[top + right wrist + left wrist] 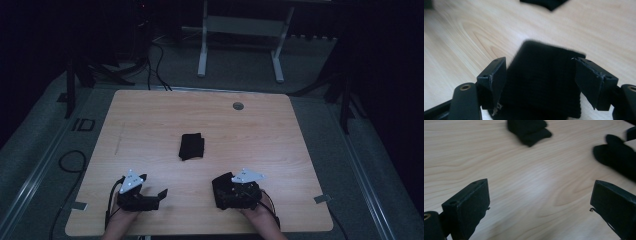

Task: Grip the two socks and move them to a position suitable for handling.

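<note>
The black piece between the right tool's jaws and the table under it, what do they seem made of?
The black piece looks like knitted cloth, matte, with fine ribbed rows, probably a sock. The table looks like pale wood or wood-look laminate, smooth, with grain lines and a soft sheen.

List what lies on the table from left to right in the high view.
Left gripper → folded black cloth in the table's middle → black cloth piece at the right gripper's jaws → right gripper, just beside it. All rest over the wooden table.
</note>
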Available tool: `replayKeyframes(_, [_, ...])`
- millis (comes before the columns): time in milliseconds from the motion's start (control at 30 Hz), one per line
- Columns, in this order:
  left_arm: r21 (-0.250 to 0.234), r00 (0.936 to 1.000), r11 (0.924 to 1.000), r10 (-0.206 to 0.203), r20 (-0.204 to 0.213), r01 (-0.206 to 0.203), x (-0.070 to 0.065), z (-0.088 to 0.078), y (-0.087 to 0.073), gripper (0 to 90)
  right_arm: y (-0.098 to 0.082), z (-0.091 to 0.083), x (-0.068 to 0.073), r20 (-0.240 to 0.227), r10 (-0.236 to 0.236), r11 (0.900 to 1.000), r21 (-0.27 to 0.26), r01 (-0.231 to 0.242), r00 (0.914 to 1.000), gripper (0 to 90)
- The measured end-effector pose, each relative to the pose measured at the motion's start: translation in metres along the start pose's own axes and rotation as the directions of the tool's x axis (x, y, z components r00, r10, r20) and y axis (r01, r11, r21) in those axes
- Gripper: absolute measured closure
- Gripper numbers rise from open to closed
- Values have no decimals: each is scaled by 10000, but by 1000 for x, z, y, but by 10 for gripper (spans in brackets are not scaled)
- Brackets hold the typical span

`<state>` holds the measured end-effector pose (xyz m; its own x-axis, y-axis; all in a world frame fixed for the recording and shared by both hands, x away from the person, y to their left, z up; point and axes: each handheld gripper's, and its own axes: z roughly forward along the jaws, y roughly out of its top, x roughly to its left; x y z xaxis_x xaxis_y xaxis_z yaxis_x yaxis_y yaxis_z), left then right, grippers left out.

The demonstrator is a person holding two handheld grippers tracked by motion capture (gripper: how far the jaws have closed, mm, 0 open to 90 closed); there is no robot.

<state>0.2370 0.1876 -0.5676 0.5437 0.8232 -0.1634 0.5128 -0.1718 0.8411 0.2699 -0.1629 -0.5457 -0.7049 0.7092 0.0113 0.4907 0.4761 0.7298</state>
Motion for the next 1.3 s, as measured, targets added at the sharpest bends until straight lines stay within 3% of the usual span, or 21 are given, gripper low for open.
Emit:
replayKeyframes(100, [411,9982,9981,452,393,-468,-14,10,3,64,-8,8,-7,-135,258,9987,445,-252,9996,357])
replayKeyframes(167, [504,9972,9969,578,484,-602,-17,12,4,76,-10,7,-4,205,-268,9985,476,258,9994,469])
replayKeyframes(200, [545,9962,9962,640,593,-673,-20,15,5,76,-10,7,-4,205,-268,9985,476,258,9994,469])
replayKeyframes(233, [583,9955,9961,622,712,-664,-23,17,6,125,-11,7,-3,312,-476,9976,519,459,9984,536])
replayKeyframes(267, [710,9925,9954,571,1083,-650,-28,22,8,153,-13,8,-2,333,-610,9976,339,599,9976,686])
replayKeyframes(300, [816,9898,9945,545,1318,-656,-31,25,10,155,-13,8,-3,340,-595,9978,306,585,9976,739])
replayKeyframes(433, [950,9820,9908,789,1716,-962,-41,33,13,206,-10,6,-7,-52,-359,9991,207,360,9993,784])
replayKeyframes(467, [963,9748,9890,906,2040,-1120,-46,37,16,209,-7,-2,-8,-469,-128,9998,-188,120,9988,787])
replayKeyframes(500, [963,9748,9890,906,2040,-1120,-46,37,16,238,-5,-8,-6,-545,-301,9988,-409,278,9981,787])
replayKeyframes(533, [848,9650,9886,1009,2422,-1247,-50,40,20,270,-2,-13,-4,-605,-448,9975,-580,413,9972,787])
replayKeyframes(567, [819,9601,9888,994,2615,-1247,-51,41,23,274,1,-19,-2,-820,-438,9965,-749,376,9957,787])
replayKeyframes(600, [819,9601,9888,994,2615,-1247,-51,41,23,288,4,-23,0,-981,-466,9953,-890,378,9941,787])
replayKeyframes(633, [774,9555,9890,1000,2775,-1260,-53,42,26,288,4,-23,0,-981,-466,9953,-890,378,9941,787])
replayKeyframes(667, [618,9446,9879,1170,3067,-1424,-57,43,32,350,10,-31,5,-1093,-697,9928,-1048,582,9916,787])
replayKeyframes(700, [618,9446,9879,1170,3067,-1424,-57,43,32,352,12,-34,7,-1199,-729,9918,-1137,592,9901,786])
replayKeyframes(733, [448,9268,9866,1312,3518,-1567,-61,45,39,380,14,-37,9,-1303,-774,9910,-1185,619,9885,786])
replayKeyframes(767, [448,9268,9866,1312,3518,-1567,-61,45,39,406,15,-39,11,-1340,-868,9898,-1242,702,9872,786])
replayKeyframes(900, [374,8958,9784,1704,4105,-2033,-69,51,49,440,17,-43,18,-1478,-1085,9870,-1338,889,9830,785])
replayKeyframes(1000, [201,8655,9770,1786,4680,-2125,-71,59,54,442,18,-45,20,-1569,-1176,9860,-1360,965,9806,785])
replayKeyframes(1167, [201,8456,9727,1908,4985,-2314,-71,65,57,504,18,-47,23,-1597,-1355,9846,-1316,1150,9778,785])
replayKeyframes(1300, [143,8488,9707,2025,4883,-2398,-75,68,57,694,18,-46,24,-1629,-1445,9838,-1292,1241,9760,784])
